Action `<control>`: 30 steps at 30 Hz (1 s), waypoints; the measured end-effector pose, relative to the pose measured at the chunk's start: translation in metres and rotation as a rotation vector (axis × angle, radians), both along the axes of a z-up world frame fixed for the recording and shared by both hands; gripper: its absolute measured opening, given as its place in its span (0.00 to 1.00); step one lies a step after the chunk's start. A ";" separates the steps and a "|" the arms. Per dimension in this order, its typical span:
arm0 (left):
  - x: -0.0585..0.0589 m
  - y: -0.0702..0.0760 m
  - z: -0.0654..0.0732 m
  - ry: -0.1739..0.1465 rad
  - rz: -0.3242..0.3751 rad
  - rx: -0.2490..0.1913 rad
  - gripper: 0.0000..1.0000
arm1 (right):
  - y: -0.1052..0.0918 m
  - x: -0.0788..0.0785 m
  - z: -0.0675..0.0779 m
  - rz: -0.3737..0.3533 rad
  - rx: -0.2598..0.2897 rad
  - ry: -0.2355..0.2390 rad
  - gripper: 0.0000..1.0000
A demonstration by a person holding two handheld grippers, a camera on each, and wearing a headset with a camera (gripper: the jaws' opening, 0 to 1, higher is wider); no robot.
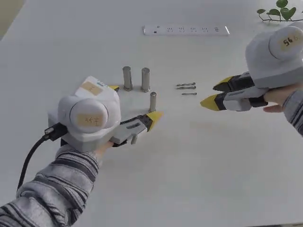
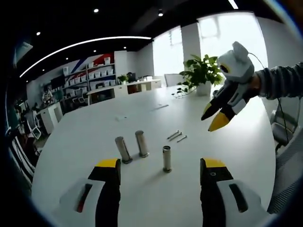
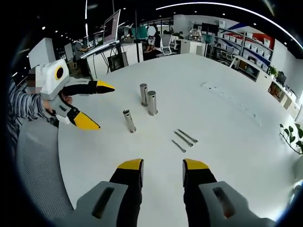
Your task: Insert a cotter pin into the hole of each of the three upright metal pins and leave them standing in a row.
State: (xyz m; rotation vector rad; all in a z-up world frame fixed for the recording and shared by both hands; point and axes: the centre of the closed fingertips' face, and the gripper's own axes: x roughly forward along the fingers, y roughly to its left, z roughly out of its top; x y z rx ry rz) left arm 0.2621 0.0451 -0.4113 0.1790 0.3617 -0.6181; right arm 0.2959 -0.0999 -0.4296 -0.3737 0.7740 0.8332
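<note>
Three upright metal pins stand on the white table: two side by side and a shorter-looking one in front of them. Three cotter pins lie flat to their right. My left gripper is open, its yellow tips either side of the front pin and short of it. My right gripper is open and empty, hovering just right of the cotter pins. The left gripper view also has the back pins; the right gripper view has all the pins beyond its jaws.
A white power strip lies at the far edge of the table. A potted plant sits at the far right corner. A black cable trails from the left gripper.
</note>
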 end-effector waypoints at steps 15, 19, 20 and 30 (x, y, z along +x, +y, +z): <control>-0.019 0.022 0.004 0.020 0.010 0.008 0.84 | 0.003 0.032 -0.045 0.132 -0.145 0.092 0.20; -0.025 0.026 0.000 0.023 0.015 0.015 0.86 | 0.003 0.044 -0.054 0.153 -0.165 0.096 0.18; -0.026 0.027 -0.001 0.027 0.016 0.016 0.86 | 0.003 0.045 -0.054 0.160 -0.170 0.092 0.17; -0.030 0.036 -0.007 0.052 0.048 0.005 0.83 | 0.013 0.049 -0.064 0.266 -0.249 0.096 0.09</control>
